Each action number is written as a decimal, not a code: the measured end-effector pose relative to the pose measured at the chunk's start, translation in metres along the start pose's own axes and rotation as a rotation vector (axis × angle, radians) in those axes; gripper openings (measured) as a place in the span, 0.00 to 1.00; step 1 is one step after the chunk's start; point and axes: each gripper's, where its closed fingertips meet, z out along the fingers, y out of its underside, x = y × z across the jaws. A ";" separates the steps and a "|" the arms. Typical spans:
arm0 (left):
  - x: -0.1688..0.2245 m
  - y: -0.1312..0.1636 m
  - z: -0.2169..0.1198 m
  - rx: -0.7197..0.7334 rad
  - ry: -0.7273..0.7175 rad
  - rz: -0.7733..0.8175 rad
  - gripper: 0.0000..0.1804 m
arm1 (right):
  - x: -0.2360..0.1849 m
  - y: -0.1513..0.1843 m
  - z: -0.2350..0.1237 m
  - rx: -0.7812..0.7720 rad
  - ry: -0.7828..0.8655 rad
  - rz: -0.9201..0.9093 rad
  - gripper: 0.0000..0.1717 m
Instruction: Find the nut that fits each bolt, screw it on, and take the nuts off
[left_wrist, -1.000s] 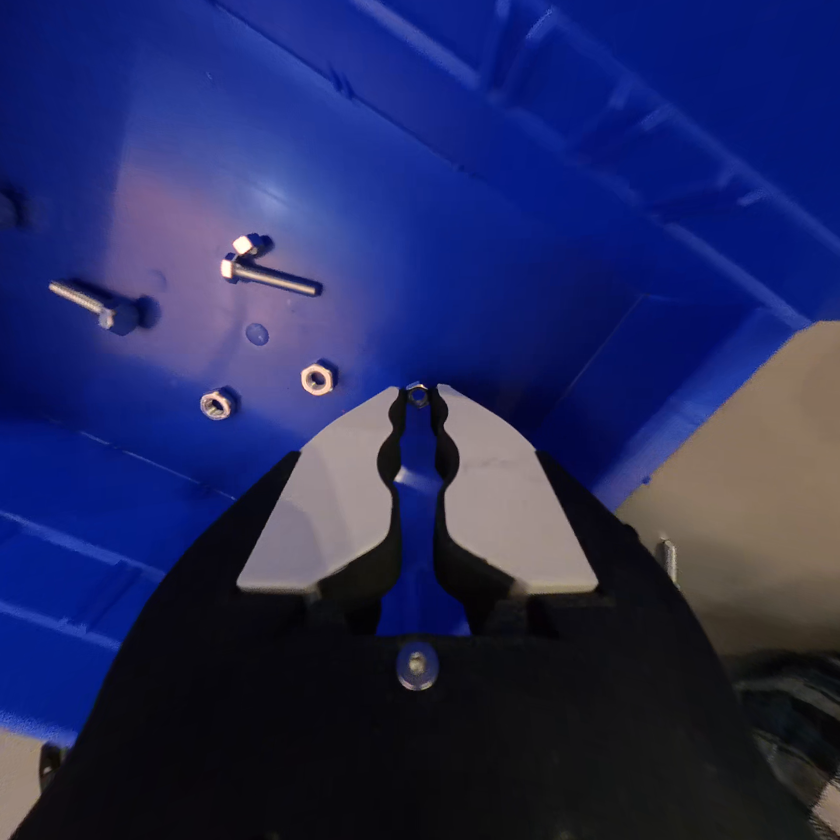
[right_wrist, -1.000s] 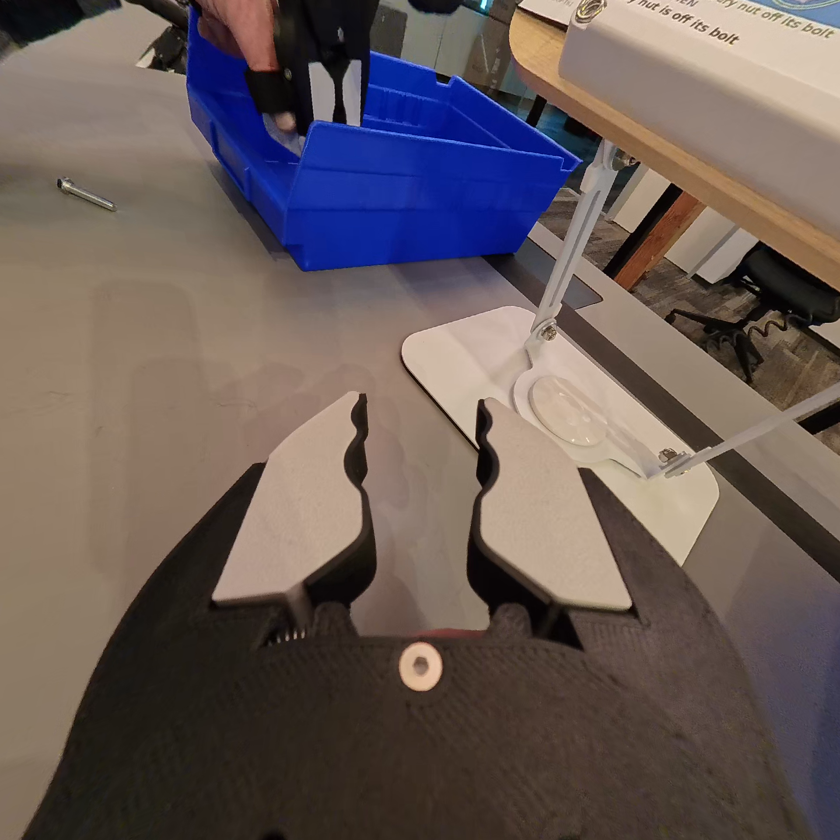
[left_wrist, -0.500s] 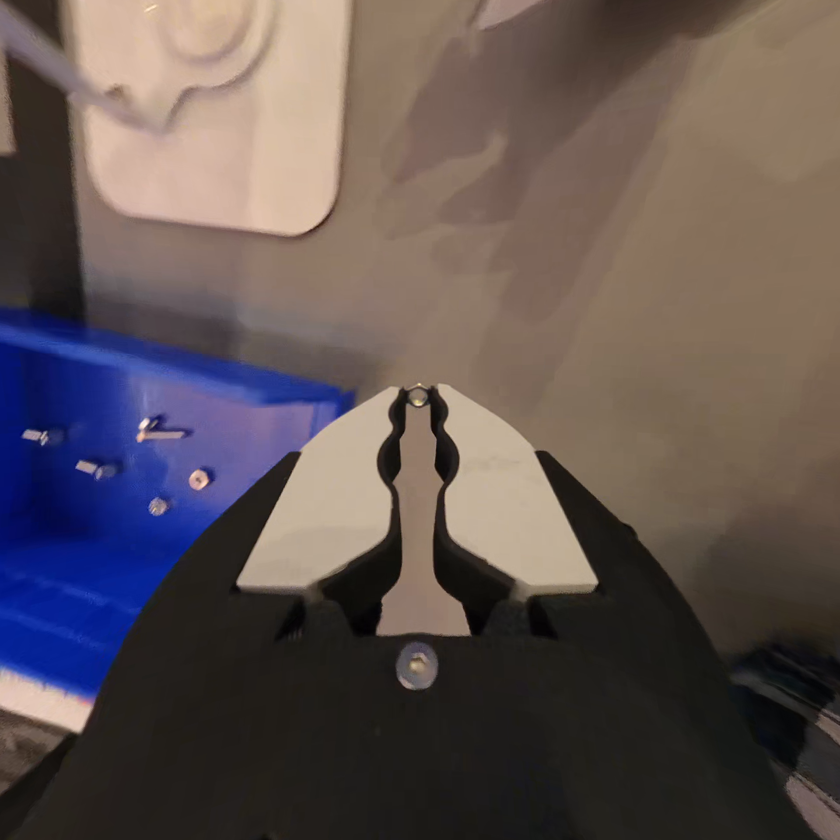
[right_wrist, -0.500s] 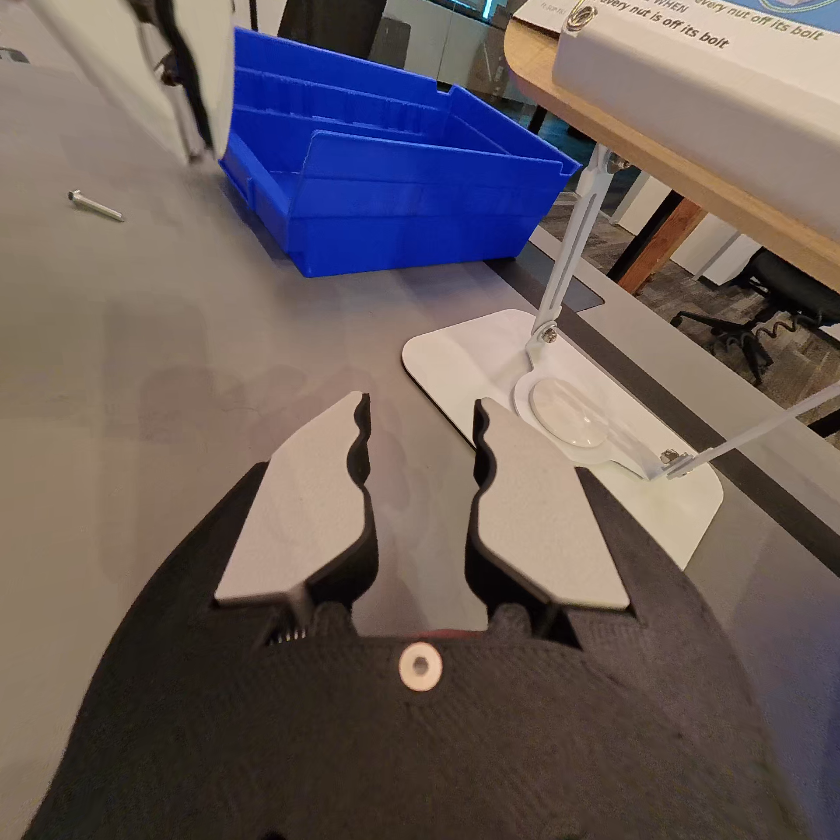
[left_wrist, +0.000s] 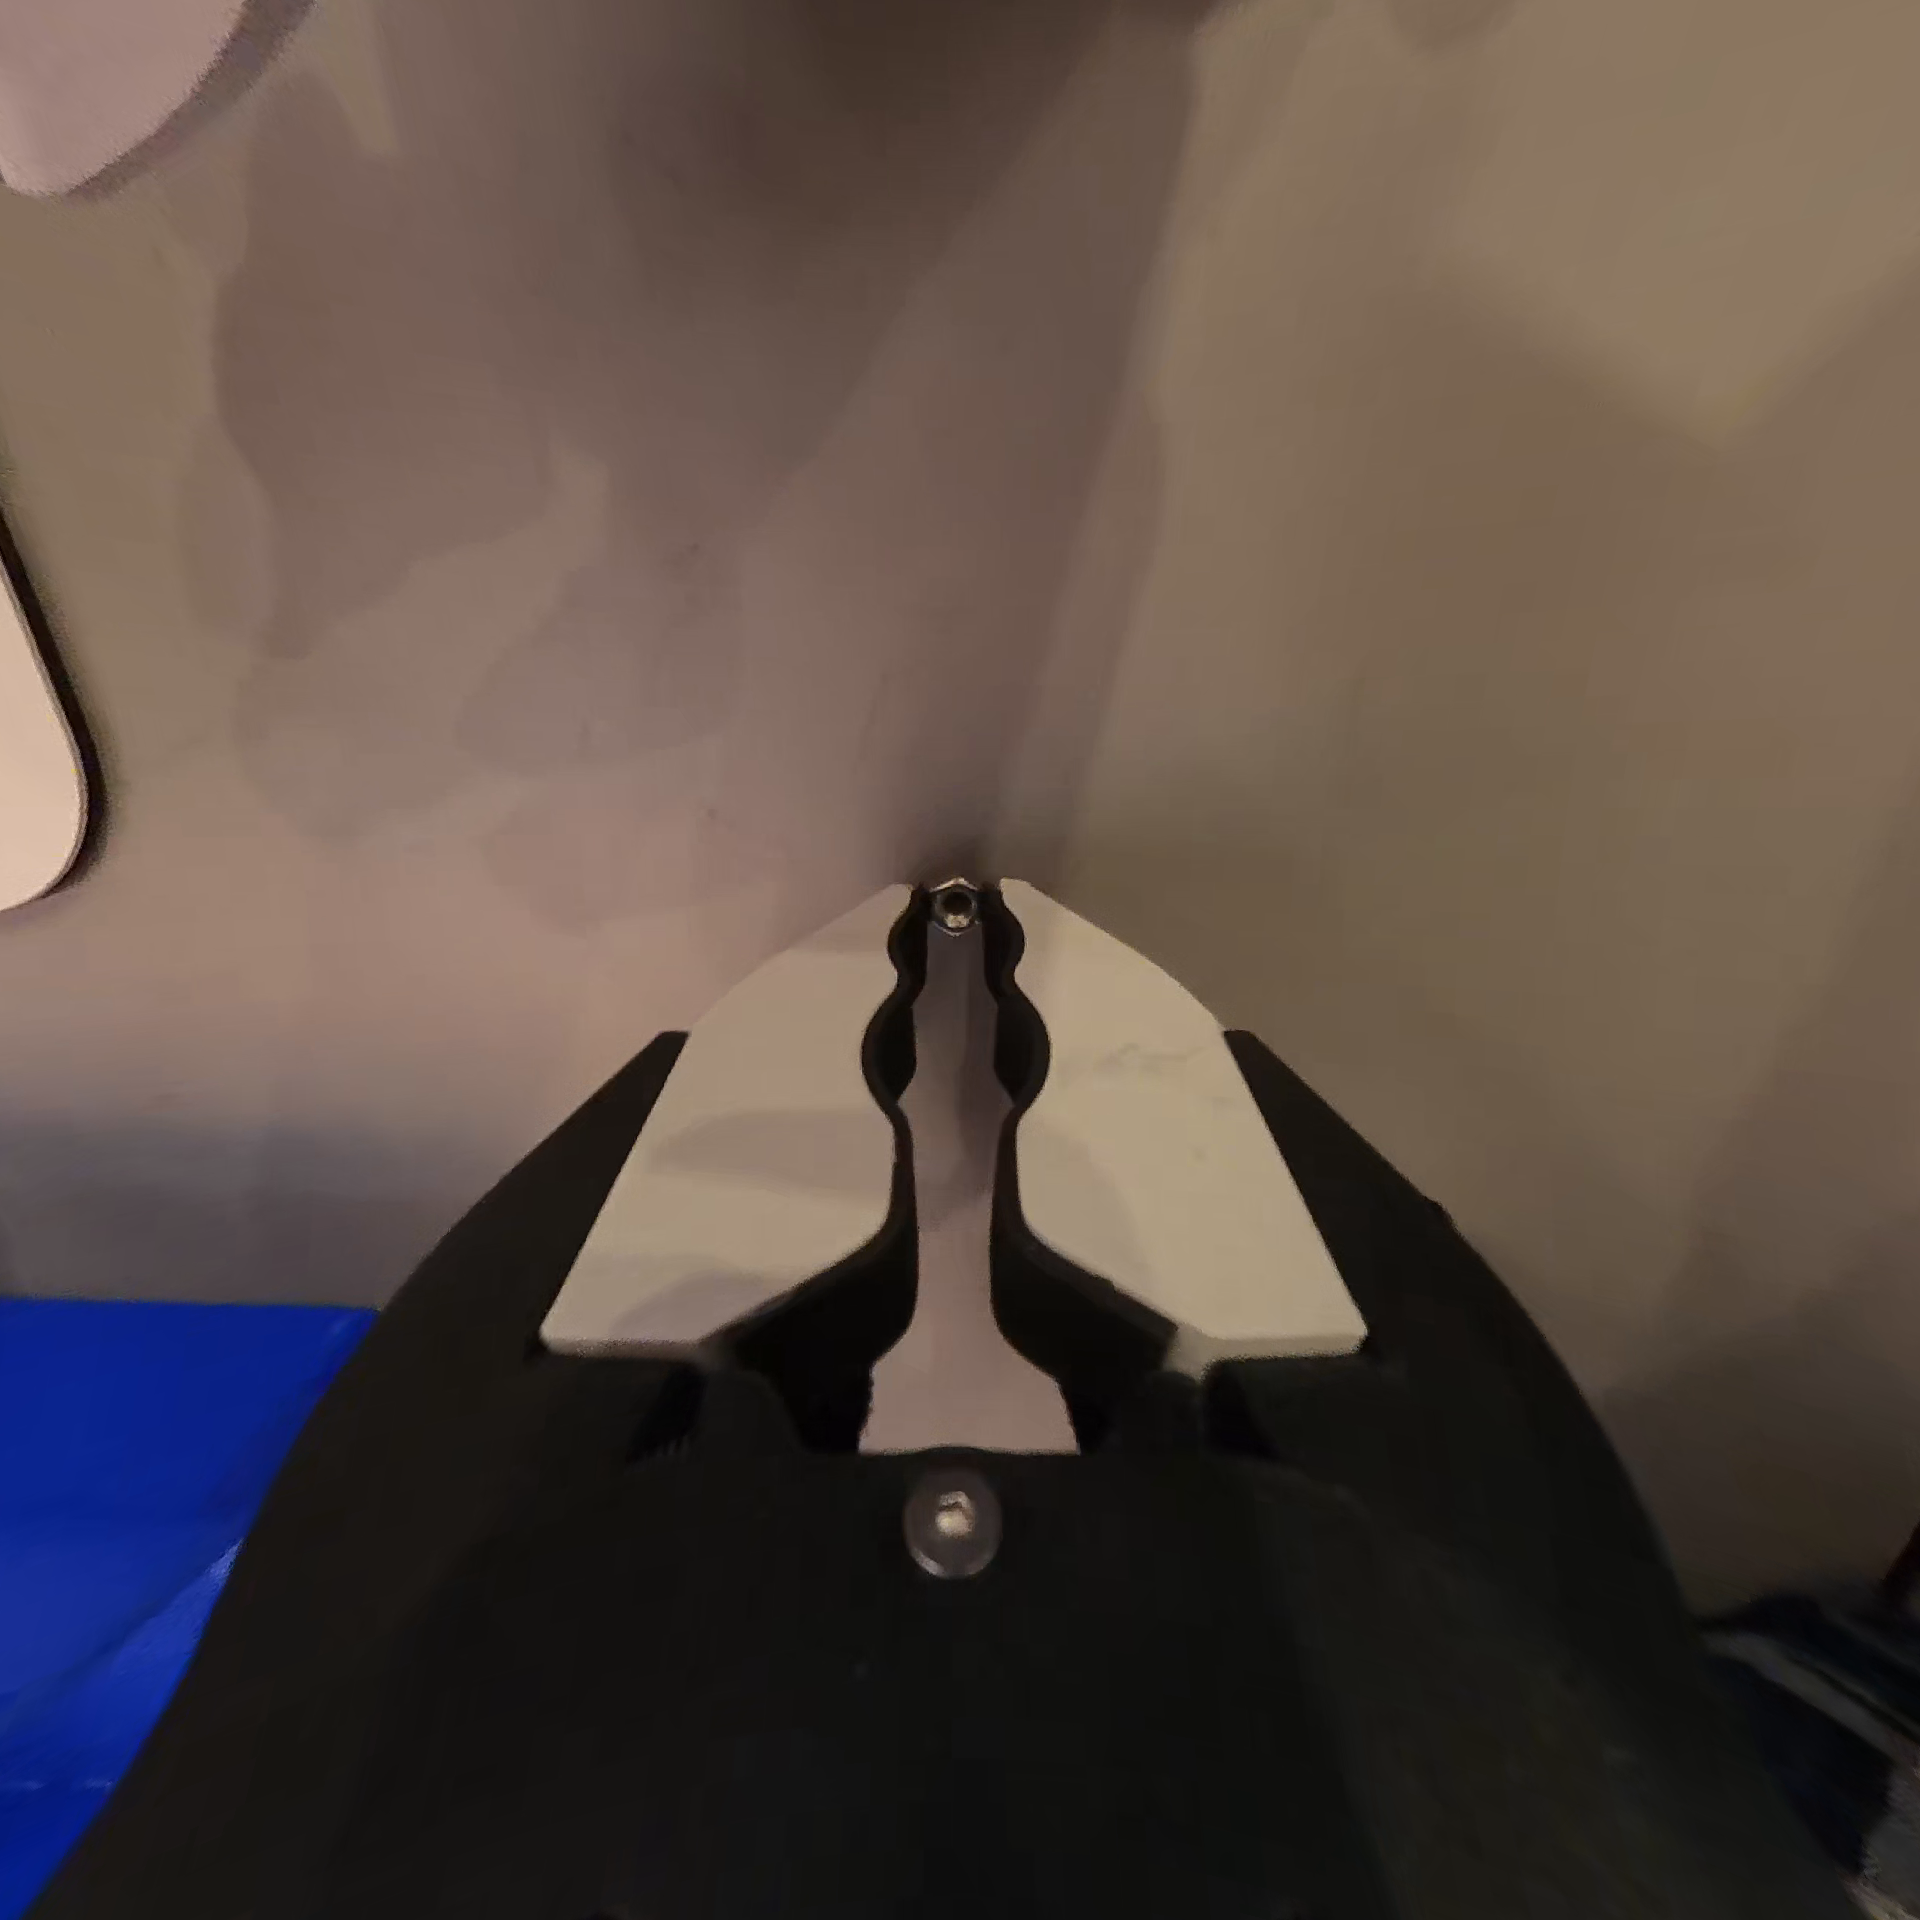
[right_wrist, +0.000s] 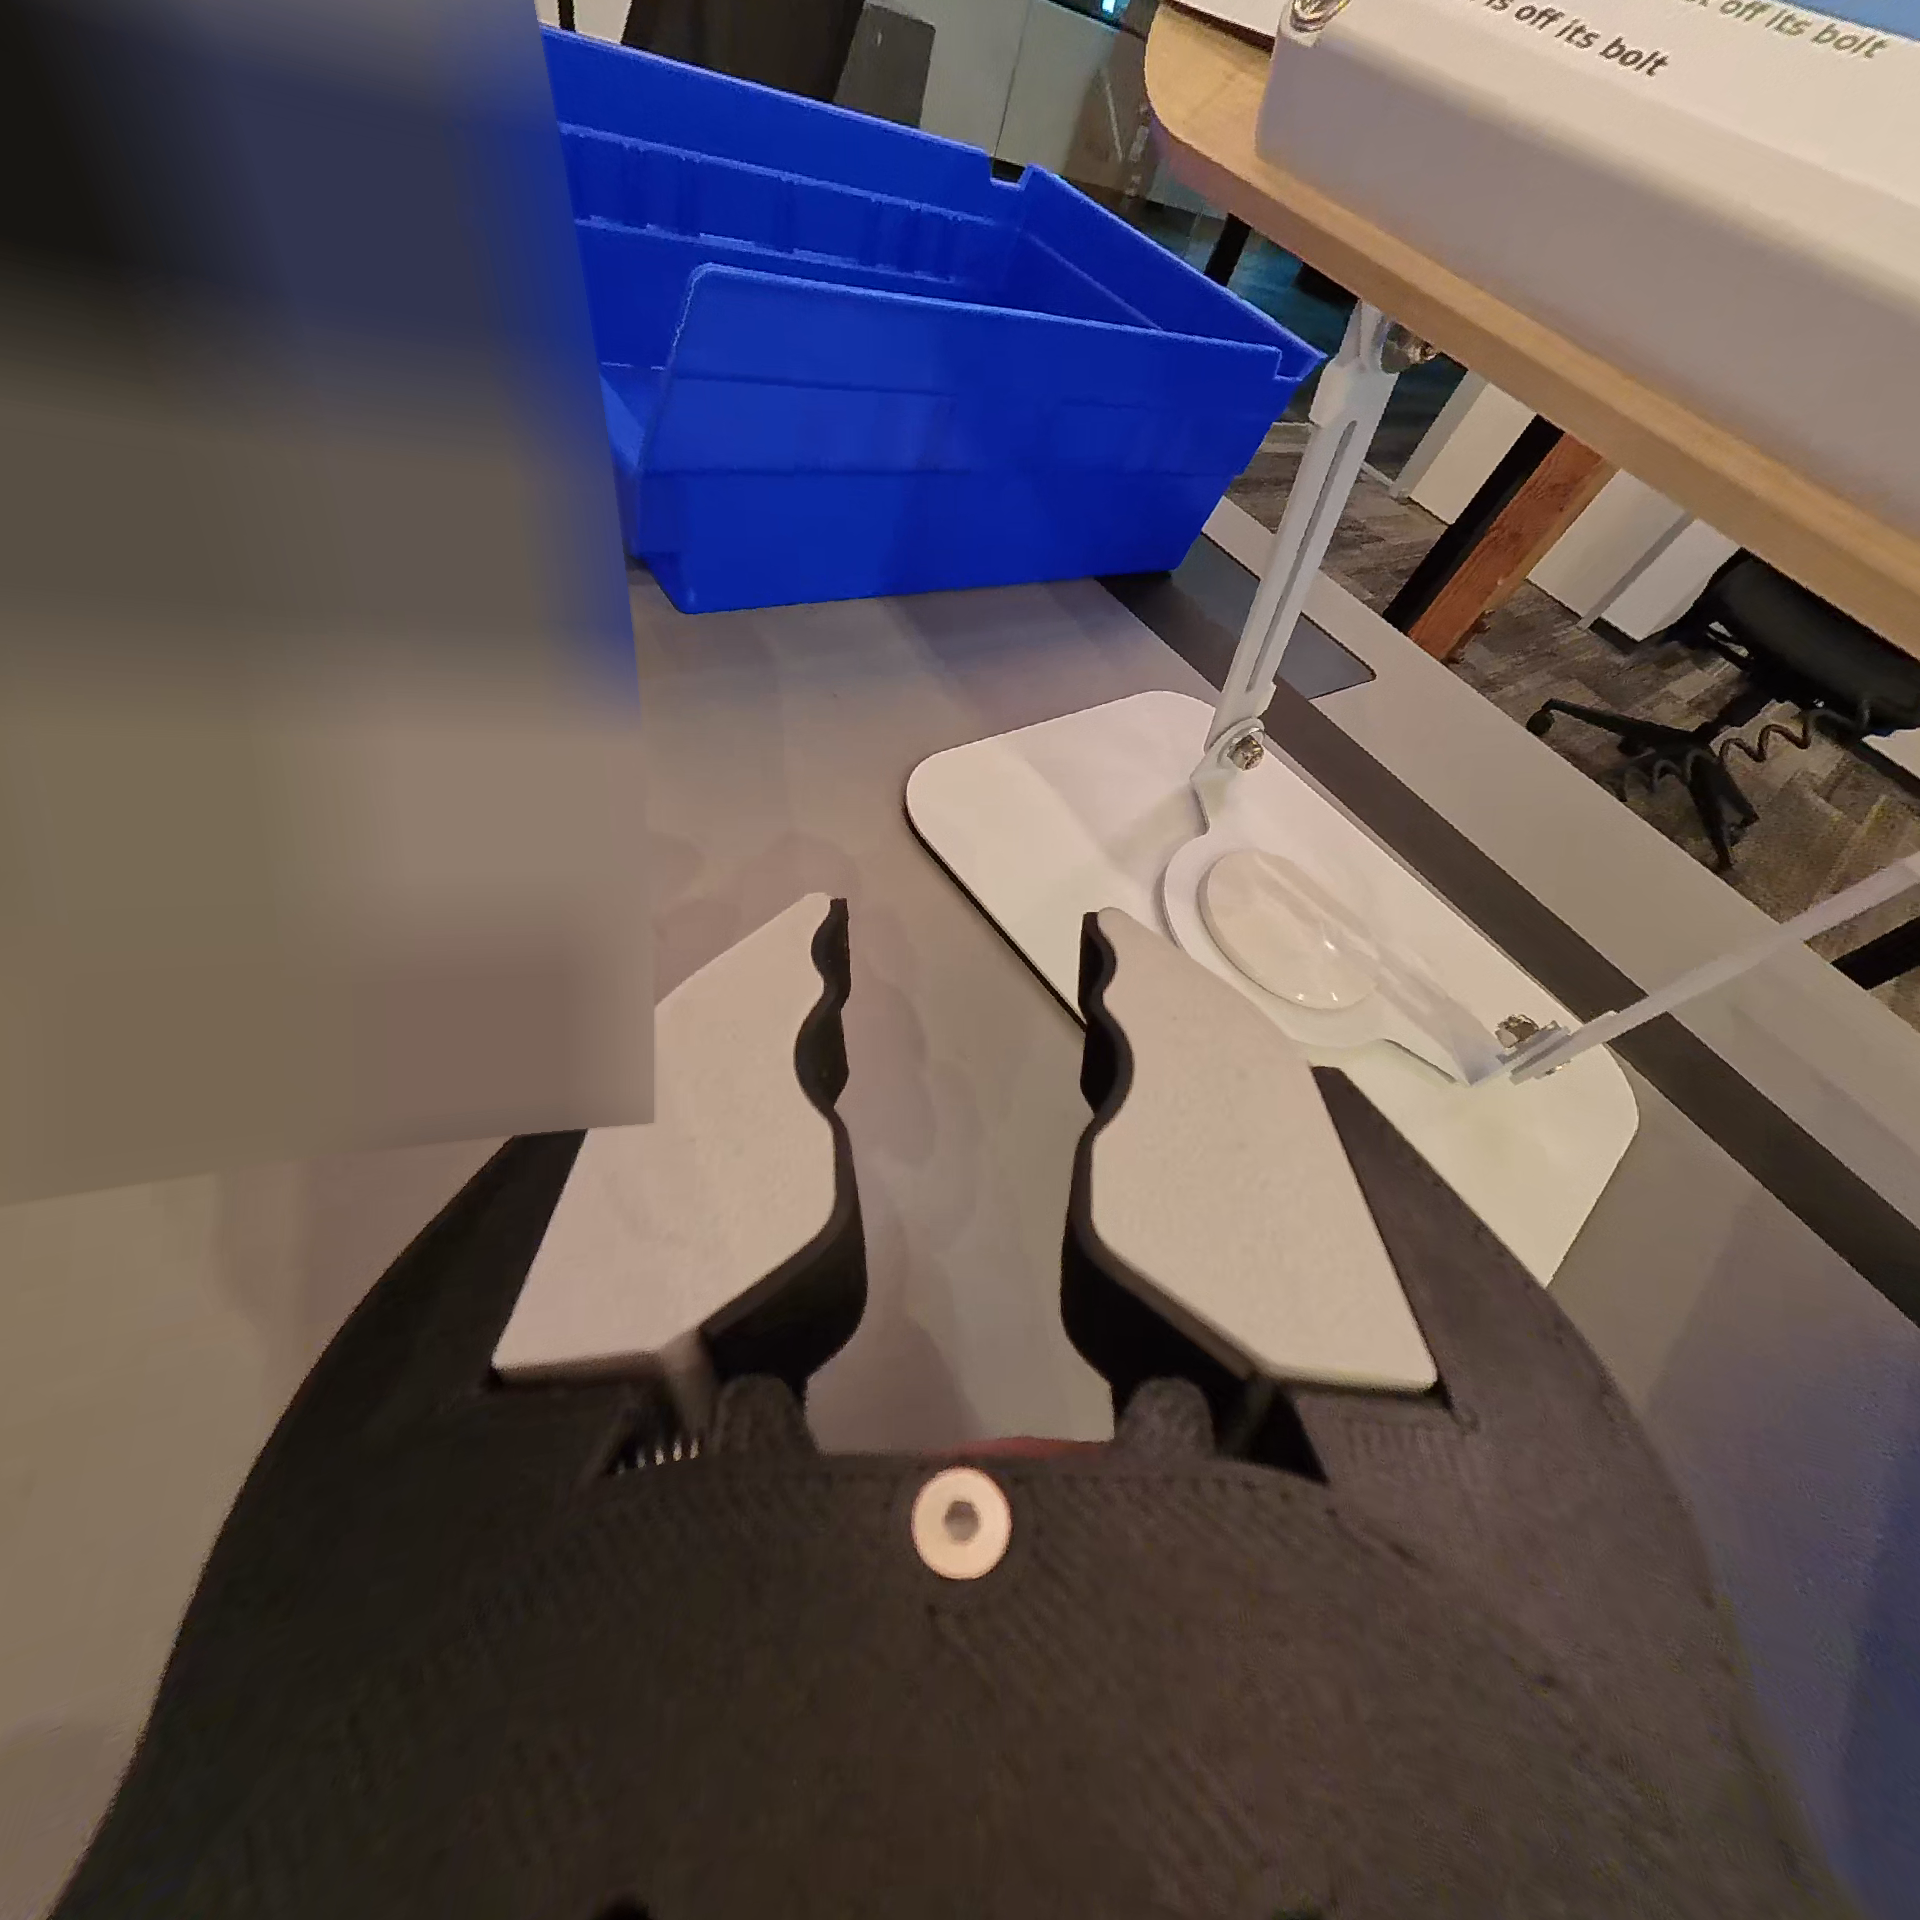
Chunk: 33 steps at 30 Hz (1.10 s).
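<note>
**Left has the nut, right is free**

Left gripper (left_wrist: 954, 906) is nearly closed, both tips pinching a small silver hex nut (left_wrist: 953, 911) at the very ends of the fingers, threaded hole facing the camera. It sits low over the grey table (left_wrist: 1351, 623); blue bin (left_wrist: 156, 1507) behind it to its lower left. Right gripper (right_wrist: 964, 925) is spread wide, only bare table showing between the pads. Ahead-left of it is the blue bin; the white stand base (right_wrist: 1049, 821) is just ahead-right.
</note>
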 end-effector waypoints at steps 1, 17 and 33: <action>0.000 0.000 0.001 0.001 0.003 0.001 0.05 | 0.000 0.000 0.000 0.000 0.000 0.000 0.25; -0.016 0.109 -0.077 0.055 -0.216 -0.315 0.19 | -0.001 0.000 0.000 -0.002 -0.002 -0.003 0.25; -0.009 0.201 -0.049 -0.025 -0.163 -0.541 0.16 | -0.001 0.001 0.001 -0.004 -0.005 -0.004 0.25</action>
